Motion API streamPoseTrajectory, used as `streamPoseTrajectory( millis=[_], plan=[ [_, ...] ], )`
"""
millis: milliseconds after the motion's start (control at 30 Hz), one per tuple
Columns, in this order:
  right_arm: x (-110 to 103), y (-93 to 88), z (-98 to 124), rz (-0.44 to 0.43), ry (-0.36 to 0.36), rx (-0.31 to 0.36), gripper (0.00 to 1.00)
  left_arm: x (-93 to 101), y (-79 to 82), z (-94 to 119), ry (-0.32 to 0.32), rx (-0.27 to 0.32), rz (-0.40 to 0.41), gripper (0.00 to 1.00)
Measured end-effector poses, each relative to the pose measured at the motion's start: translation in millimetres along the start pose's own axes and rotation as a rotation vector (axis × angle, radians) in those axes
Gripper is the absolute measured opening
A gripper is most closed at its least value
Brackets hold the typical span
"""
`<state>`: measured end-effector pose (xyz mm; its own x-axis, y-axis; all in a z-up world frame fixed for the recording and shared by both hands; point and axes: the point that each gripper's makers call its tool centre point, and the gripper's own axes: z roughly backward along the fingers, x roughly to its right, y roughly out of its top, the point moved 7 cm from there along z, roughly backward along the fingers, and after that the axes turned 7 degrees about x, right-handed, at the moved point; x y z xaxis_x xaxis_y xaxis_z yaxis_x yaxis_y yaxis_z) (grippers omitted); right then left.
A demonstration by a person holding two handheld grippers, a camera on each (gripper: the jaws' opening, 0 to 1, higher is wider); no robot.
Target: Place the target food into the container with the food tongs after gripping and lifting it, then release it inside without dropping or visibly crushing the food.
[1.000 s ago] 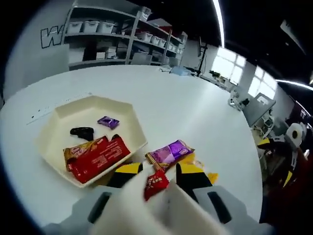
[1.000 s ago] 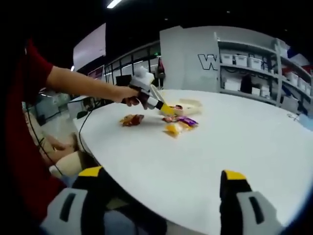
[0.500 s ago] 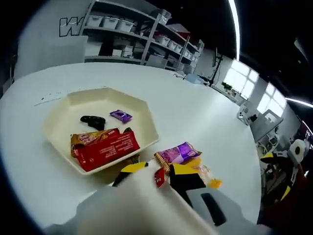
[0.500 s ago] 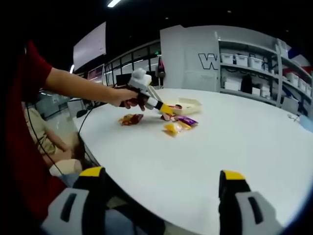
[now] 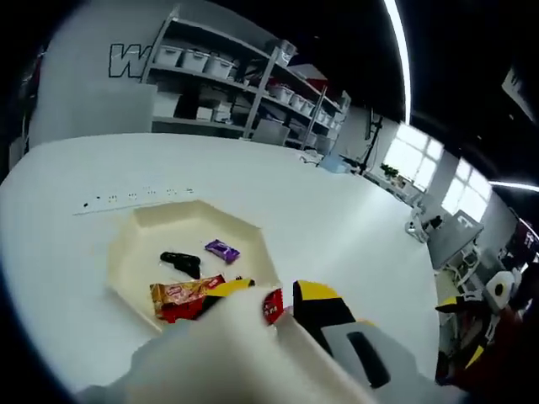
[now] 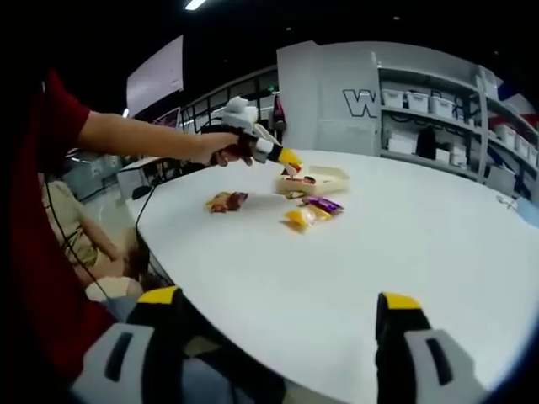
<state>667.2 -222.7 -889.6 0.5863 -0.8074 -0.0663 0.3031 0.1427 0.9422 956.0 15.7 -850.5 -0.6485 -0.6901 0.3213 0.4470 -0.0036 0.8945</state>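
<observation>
My left gripper (image 5: pixel 269 296) is shut on a small red snack packet (image 5: pixel 272 305), held up off the table at the near edge of the cream hexagonal tray (image 5: pixel 135 252). In the tray lie a black piece (image 5: pixel 181 262), a purple candy (image 5: pixel 222 250) and an orange-and-red wrapper (image 5: pixel 179 295). In the right gripper view a person's hand holds the left gripper (image 6: pixel 285 159) just above the tray (image 6: pixel 324 180), the red packet (image 6: pixel 292 170) hanging from its tips. My right gripper (image 6: pixel 278 305) stands open near the table's front edge, nothing between its jaws.
On the white round table (image 6: pixel 404 244) lie an orange-brown packet (image 6: pixel 226 201), a yellow packet (image 6: pixel 301 219) and a purple packet (image 6: pixel 324 204), all in front of the tray. Shelves with bins (image 5: pixel 227 71) stand behind. A person's arm (image 6: pixel 143 139) reaches in from the left.
The left gripper has risen from the table with the red packet and moved toward and over the tray. The right gripper has stayed still and open.
</observation>
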Motion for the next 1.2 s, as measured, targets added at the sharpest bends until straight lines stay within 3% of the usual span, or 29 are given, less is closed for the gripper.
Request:
streamPoseTrajectory(
  millis=[167,200,233,300,667,1200],
  plan=[
    [1,-1.1,1,-0.002,-0.004,-0.006,0.94,-6.9,7.6,-5,0.034,0.031,-0.006,0.2],
    [1,-1.1,1,-0.003,-0.004,-0.007,0.93,-7.3,9.7,-8,0.017,0.051,-0.063,0.23],
    [0,-0.6,1,-0.005,-0.003,-0.004,0.93,-10.3,13.3,-6,0.079,0.081,-0.111,0.24],
    [0,-0.2,1,-0.005,-0.002,-0.002,0.93,-5.7,16.0,-5,0.048,0.11,-0.115,0.25],
    [-3,0.4,-2,0.004,0.015,-0.014,0.91,-9.8,8.5,9,0.066,0.069,-0.1,0.26],
    [-8,-0.9,0,0.004,0.023,-0.014,0.9,30.3,-14.1,0,-0.047,-0.005,-0.115,0.26]
  ],
)
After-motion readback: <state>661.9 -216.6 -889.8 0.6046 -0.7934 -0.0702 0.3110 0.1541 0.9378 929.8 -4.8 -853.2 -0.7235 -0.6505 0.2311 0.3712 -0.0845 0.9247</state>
